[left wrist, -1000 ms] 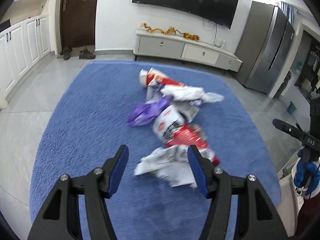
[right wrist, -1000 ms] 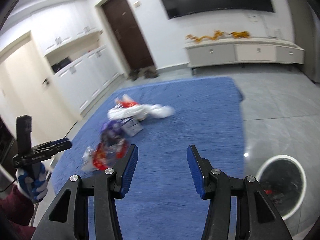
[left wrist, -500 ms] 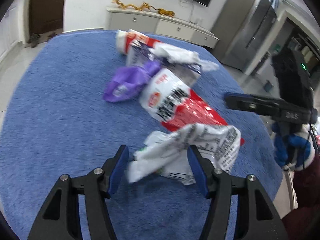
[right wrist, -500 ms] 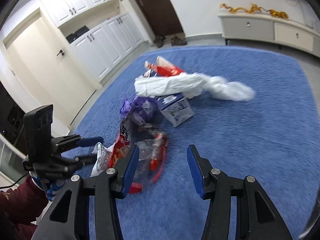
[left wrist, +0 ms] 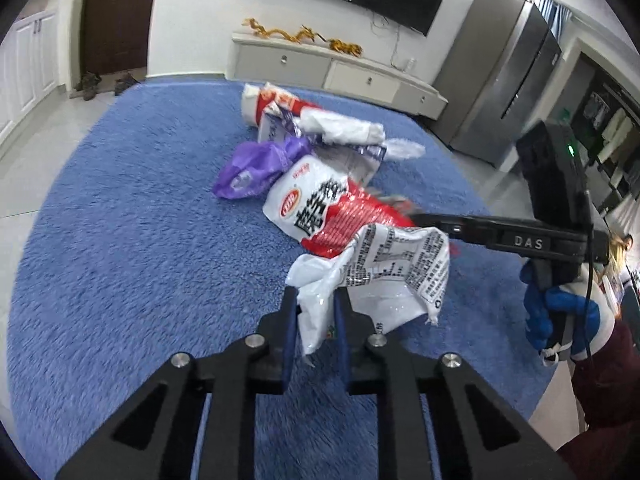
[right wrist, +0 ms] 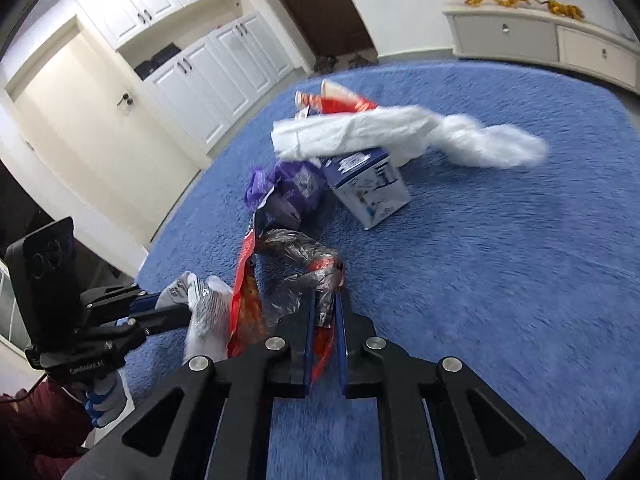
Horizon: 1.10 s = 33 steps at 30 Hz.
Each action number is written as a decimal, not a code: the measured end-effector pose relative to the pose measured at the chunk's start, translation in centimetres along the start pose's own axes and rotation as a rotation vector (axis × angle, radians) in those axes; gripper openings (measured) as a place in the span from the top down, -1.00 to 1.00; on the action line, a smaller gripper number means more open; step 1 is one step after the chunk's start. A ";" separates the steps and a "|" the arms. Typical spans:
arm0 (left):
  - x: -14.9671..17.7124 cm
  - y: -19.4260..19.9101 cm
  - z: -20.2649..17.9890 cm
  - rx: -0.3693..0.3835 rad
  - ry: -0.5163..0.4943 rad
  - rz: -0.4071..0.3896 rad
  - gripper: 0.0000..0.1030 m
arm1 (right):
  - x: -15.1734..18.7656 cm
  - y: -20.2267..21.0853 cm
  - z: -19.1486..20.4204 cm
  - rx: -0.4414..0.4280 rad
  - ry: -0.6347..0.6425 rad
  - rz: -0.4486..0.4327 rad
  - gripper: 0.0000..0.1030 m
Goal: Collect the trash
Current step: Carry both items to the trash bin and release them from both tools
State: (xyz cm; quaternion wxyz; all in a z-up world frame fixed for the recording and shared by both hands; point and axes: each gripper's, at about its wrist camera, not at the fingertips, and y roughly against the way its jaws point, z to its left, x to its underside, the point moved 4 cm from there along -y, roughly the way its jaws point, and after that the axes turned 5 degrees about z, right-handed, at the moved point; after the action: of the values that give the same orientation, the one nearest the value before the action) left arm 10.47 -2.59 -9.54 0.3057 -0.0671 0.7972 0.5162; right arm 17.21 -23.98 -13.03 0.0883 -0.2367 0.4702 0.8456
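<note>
At the bottom centre of the left wrist view, the left gripper (left wrist: 316,300) is clamped on a crumpled white wrapper (left wrist: 384,276) printed with black text, which fans up and to the right of the fingers. Just behind it, in mid-frame, lies a red and white snack bag (left wrist: 320,208), and the right gripper's arm reaches in from the right edge to the red end of that bag. To the bag's upper left sits a purple bag (left wrist: 256,168), and beyond that a heap of white plastic (left wrist: 340,130) and a red and white packet (left wrist: 272,100), all on the blue rug (left wrist: 120,240).

At the bottom centre of the right wrist view, the right gripper (right wrist: 325,308) is pinched shut on the red and silver end of the snack bag (right wrist: 320,276), whose twisted foil curls up to the left. At lower left the left gripper (right wrist: 160,312) holds the white wrapper (right wrist: 204,308). Further up the frame the purple bag (right wrist: 288,188) touches a blue and white carton (right wrist: 368,188), with a long white plastic bag (right wrist: 400,132) draped over the carton and trailing right. A low white cabinet (right wrist: 540,40) stands in the upper right.
</note>
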 end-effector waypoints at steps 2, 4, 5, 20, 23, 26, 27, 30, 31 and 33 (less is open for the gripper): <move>-0.1 1.5 -0.2 -0.006 0.009 -0.027 0.71 | 0.5 1.9 -0.3 0.006 -0.008 -0.039 0.84; -0.4 3.2 -1.0 -0.004 0.005 -0.054 0.72 | 1.1 4.7 -0.8 0.019 -0.020 -0.093 0.84; -0.5 3.6 -1.4 0.001 0.000 -0.063 0.72 | 1.4 5.9 -1.1 0.026 -0.025 -0.115 0.84; -9.5 -6.8 -23.3 0.196 -0.267 0.052 0.72 | 10.6 23.1 -20.2 0.341 -0.376 -0.381 0.82; -10.5 -11.2 -28.2 0.234 -0.298 0.111 0.72 | 13.3 24.5 -25.2 0.421 -0.477 -0.380 0.79; -11.3 -15.8 -33.0 0.246 -0.332 0.156 0.71 | 15.1 24.8 -29.2 0.465 -0.547 -0.366 0.77; -11.5 -16.9 -34.0 0.240 -0.341 0.163 0.71 | 15.5 24.7 -30.3 0.479 -0.563 -0.359 0.77; -11.8 -20.6 -37.1 0.238 -0.356 0.192 0.69 | 16.4 24.3 -33.5 0.504 -0.616 -0.339 0.76; -11.8 -21.8 -38.0 0.238 -0.355 0.210 0.69 | 16.6 24.1 -34.4 0.517 -0.628 -0.332 0.76; -11.8 -23.7 -39.5 0.253 -0.357 0.239 0.65 | 17.1 23.7 -35.7 0.538 -0.650 -0.315 0.64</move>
State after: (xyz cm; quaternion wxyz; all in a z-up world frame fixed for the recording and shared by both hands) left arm 13.46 -50.01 -10.42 0.3842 0.1588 0.7911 0.4486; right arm 4.77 -68.00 -19.37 0.4175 0.0039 0.5793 0.7001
